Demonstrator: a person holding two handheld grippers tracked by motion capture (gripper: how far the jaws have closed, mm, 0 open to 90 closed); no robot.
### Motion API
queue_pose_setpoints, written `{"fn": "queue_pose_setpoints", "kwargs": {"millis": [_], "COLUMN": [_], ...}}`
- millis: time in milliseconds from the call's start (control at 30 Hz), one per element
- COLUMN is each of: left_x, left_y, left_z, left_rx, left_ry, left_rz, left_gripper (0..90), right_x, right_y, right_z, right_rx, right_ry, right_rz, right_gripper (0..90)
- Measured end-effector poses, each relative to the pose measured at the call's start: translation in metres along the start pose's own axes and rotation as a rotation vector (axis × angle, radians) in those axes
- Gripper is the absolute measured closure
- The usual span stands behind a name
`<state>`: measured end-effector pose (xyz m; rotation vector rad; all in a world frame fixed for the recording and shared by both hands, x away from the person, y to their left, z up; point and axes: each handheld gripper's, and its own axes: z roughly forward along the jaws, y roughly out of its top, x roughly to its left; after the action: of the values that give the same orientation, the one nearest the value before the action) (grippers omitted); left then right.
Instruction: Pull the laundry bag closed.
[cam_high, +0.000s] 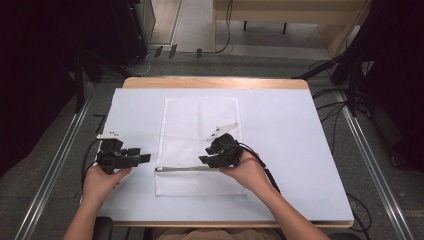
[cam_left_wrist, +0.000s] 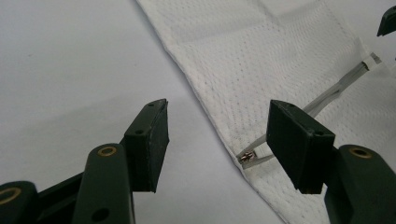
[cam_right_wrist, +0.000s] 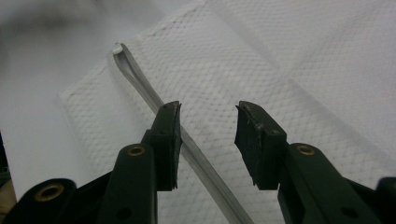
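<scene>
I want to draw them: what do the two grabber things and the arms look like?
Each black two-jaw gripper, left and right, has flat rectangular pads, brass-coloured rivets, a pale three-cornered top plate and a trailing black cable. The forearms are bare, no sleeves.

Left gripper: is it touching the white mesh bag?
Apart. The high view shows the left gripper over bare table cover, short of the white mesh bag; the left gripper view shows its jaws open, holding nothing.

Black jaws; brass screws; trailing cables
</scene>
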<state>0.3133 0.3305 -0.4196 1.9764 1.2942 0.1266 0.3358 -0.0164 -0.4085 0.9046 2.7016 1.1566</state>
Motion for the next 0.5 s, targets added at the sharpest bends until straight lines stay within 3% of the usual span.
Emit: {"fn": "queue_pose_setpoints", "kwargs": {"millis": [233, 500], "left_x": [0.001, 0.002], "left_y": [0.001, 0.003], "left_z": [0.0, 0.002], "left_rx": [0.002, 0.006], "left_ry": [-0.001, -0.011], "left_rz": [0.002, -0.004], "left_gripper": [39.9, 41.6], "right_x": [0.012, 0.029], "right_y": [0.008, 0.018], "right_z": [0.006, 0.032], "right_rx": [0.0, 0.023], "right_ry": [0.02, 0.072], "right_rz": [-0.014, -0.024], "right_gripper": [65.7, 70.4]}}
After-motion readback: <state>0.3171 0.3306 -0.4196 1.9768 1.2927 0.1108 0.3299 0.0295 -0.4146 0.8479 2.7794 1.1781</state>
